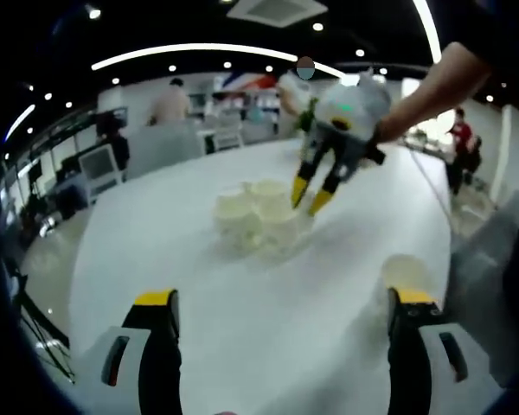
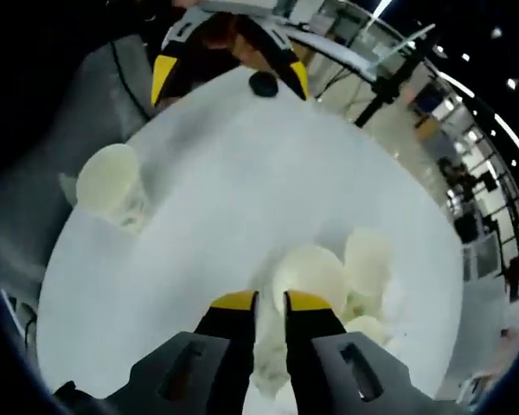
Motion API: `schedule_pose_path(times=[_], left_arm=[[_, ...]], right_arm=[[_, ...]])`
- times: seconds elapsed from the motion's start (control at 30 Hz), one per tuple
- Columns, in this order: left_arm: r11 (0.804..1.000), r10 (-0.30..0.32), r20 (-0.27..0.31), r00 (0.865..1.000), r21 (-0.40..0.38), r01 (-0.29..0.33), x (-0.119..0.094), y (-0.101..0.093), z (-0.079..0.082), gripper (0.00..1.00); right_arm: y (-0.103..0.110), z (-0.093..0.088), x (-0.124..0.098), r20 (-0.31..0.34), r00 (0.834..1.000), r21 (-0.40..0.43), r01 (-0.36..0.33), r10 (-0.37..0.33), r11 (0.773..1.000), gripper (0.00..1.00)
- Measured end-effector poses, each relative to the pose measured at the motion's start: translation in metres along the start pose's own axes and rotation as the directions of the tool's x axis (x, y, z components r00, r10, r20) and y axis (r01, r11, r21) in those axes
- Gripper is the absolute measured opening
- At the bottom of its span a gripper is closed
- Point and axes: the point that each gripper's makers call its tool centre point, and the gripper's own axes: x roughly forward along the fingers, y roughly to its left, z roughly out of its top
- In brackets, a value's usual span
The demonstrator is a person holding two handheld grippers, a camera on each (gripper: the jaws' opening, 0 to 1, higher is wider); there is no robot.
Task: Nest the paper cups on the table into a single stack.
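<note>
In the left gripper view, the left gripper rises from the bottom edge with its two yellow-tipped jaws spread wide apart and nothing between them. They hover over the near part of a round white table. A cluster of paper cups stands near the middle of the table, the cups touching one another. A single paper cup stands apart from them, near the right edge of the table, just beyond the right jaw. The right gripper comes in from the far right, held by a person's hand, and its yellow tips point down at the right side of the cluster, with a narrow gap between them. People and desks with monitors are in the room beyond the table.

In the right gripper view, the right gripper has its jaws drawn close, with a slim gap between the yellow tips. The rim of one cup in the cluster lies right at those tips; I cannot tell whether the wall of the cup is pinched. The lone cup stands well apart at the left side of the table. The left gripper shows at the far edge, jaws spread.
</note>
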Motion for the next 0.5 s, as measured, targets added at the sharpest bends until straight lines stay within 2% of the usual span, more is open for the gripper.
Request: schedule_pose_path(times=[0.5], left_arm=[[1.000, 0.004, -0.006, 1.000, -0.008, -0.004, -0.0012, -0.0003, -0.0025, 0.99]], right_arm=[[0.0012, 0.0020, 0.0075, -0.006, 0.999, -0.059, -0.033, 0.033, 0.998, 0.03]])
